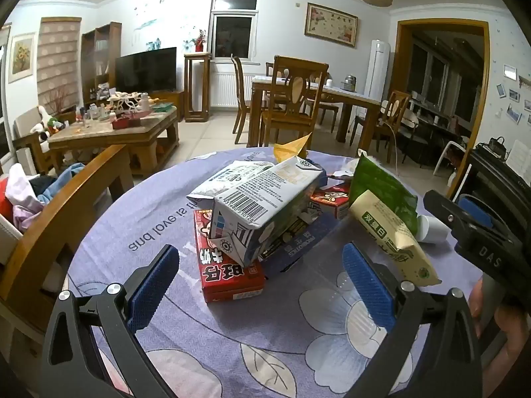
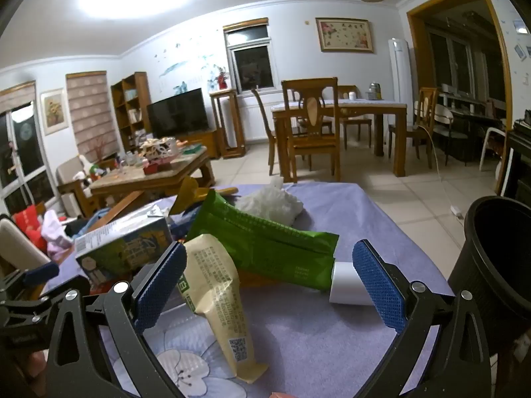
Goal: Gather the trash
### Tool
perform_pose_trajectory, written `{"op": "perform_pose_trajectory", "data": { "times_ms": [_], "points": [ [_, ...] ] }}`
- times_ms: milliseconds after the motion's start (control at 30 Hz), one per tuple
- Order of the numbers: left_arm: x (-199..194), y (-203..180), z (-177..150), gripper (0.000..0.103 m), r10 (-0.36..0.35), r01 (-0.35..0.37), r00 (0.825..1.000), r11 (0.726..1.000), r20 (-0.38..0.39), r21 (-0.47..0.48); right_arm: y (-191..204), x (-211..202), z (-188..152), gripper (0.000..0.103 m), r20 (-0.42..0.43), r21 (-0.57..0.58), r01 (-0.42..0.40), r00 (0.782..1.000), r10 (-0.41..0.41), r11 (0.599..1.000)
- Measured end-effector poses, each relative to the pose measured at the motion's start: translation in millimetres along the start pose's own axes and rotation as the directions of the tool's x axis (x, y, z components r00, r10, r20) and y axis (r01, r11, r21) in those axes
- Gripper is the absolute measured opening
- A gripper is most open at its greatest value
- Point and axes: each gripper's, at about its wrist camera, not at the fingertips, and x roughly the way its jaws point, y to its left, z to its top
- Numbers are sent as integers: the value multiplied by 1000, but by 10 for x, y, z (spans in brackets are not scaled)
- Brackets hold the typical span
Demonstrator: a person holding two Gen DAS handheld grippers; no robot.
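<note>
A heap of trash lies on a round table with a purple flowered cloth [image 1: 166,219]. A white milk carton [image 1: 265,205] lies on a red box [image 1: 229,275]. A beige wrapper [image 1: 395,238] leans on a green bag [image 1: 381,189]. A white paper cup [image 1: 431,229] lies on its side. My left gripper [image 1: 262,282] is open, just short of the carton and the red box. My right gripper [image 2: 272,282] is open around the beige wrapper [image 2: 215,285], with the green bag [image 2: 265,242], the cup [image 2: 346,285] and a white tissue wad [image 2: 272,202] beyond. The right gripper also shows in the left wrist view [image 1: 471,225].
A black bin [image 2: 497,265] stands at the table's right edge. A second red box [image 1: 332,199] and a yellow wrapper [image 1: 292,149] lie behind the carton. A wooden chair back [image 1: 66,199] stands at the left. A coffee table and a dining set stand further off.
</note>
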Motion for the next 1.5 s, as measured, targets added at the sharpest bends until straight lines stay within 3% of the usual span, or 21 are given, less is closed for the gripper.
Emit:
{"op": "perform_pose_trajectory", "data": {
  "times_ms": [1500],
  "points": [
    [-11, -4, -3, 98, -1, 1, 1000, 1000, 16, 0, 5, 6, -4, 99, -6, -2, 4, 1000, -4, 1000]
  ]
}}
